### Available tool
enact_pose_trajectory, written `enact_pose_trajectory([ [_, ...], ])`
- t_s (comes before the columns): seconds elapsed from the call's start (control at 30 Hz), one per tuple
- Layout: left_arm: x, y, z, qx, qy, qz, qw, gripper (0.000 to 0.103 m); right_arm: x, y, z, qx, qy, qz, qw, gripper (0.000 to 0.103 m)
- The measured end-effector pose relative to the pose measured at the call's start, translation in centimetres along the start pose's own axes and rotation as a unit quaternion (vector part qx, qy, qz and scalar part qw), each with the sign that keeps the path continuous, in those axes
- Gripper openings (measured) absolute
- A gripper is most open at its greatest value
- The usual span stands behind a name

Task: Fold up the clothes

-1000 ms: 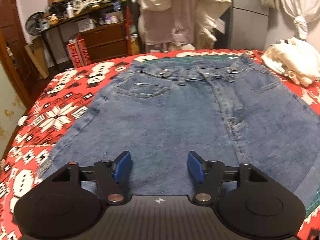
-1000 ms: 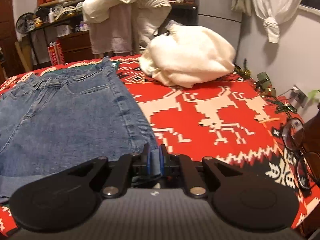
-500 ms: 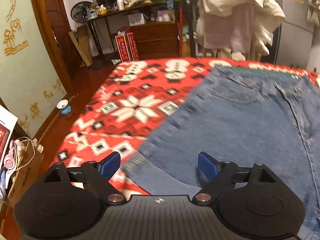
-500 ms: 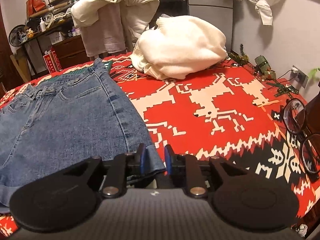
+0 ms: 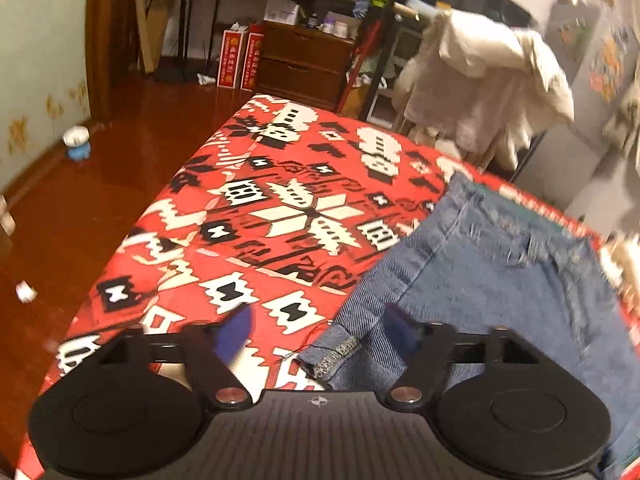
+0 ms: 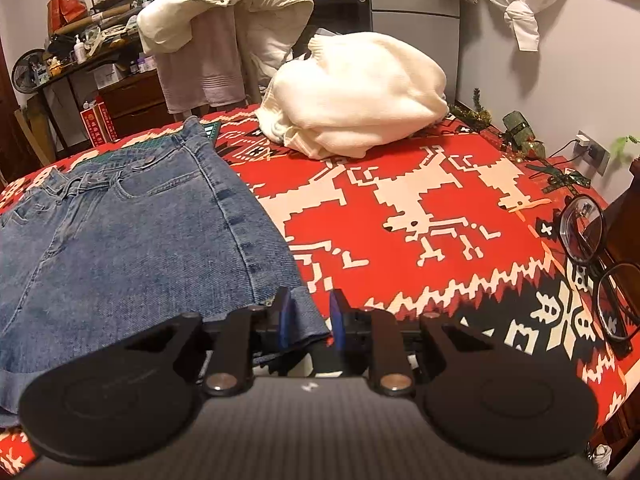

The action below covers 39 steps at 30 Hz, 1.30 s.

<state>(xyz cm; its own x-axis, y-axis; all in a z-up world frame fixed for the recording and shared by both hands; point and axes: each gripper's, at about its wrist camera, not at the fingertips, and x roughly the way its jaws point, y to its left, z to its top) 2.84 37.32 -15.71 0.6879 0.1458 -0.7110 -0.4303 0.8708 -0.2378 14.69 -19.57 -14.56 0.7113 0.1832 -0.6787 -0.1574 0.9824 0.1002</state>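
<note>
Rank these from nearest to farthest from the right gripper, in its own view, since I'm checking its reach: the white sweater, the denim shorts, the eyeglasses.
1. Denim shorts: hem corner between the right gripper's fingers, left.
2. Eyeglasses: right edge of the bed.
3. White sweater: far end, ahead.

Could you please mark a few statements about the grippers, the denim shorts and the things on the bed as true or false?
1. The left gripper is open, with a hem corner of the denim shorts between its fingers. True.
2. The right gripper is clamped fully shut on the cream sweater. False: its fingers stand slightly apart around the shorts' hem corner; the cream sweater lies apart, further back on the bed.
3. A pair of glasses lies near the right edge of the red patterned blanket. True.
4. The shorts are already folded in half. False: they lie spread flat, waistband away from the grippers.
</note>
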Motion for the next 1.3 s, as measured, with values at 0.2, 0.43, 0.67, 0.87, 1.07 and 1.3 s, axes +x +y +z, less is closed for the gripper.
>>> enact_pose_trajectory([
  [0.2, 0.3, -0.1, -0.4, 0.034, 0.023, -0.004, 0.9992, 0.023, 0.0, 0.0, -0.1, -0.001, 0.000, 0.000, 1.000, 0.023],
  [0.43, 1.0, -0.2, -0.4, 0.059, 0.033, -0.022, 0.9975, 0.038, 0.2, -0.6, -0.3, 0.009, -0.001, -0.002, 1.000, 0.037],
  [0.67, 0.9, -0.8, -0.6, 0.071, 0.043, -0.036, 0.9959, 0.044, 0.2, -0.9, -0.3, 0.022, 0.000, 0.007, 1.000, 0.038],
  [0.87, 0.7, -1.2, -0.9, 0.068, 0.042, -0.037, 0.9961, 0.042, 0.0, -1.6, -0.2, 0.044, 0.007, 0.030, 0.999, 0.037],
  [1.07, 0.5, -1.4, -0.9, 0.065, 0.039, -0.019, 0.9969, 0.015, 0.4, -1.3, 0.1, 0.047, 0.018, 0.044, 0.998, 0.014],
  [1.3, -1.9, -1.9, -1.9, 0.053, 0.026, -0.007, 0.9982, 0.010, -1.0, 0.0, 0.6, 0.010, 0.007, 0.015, 1.000, 0.004],
])
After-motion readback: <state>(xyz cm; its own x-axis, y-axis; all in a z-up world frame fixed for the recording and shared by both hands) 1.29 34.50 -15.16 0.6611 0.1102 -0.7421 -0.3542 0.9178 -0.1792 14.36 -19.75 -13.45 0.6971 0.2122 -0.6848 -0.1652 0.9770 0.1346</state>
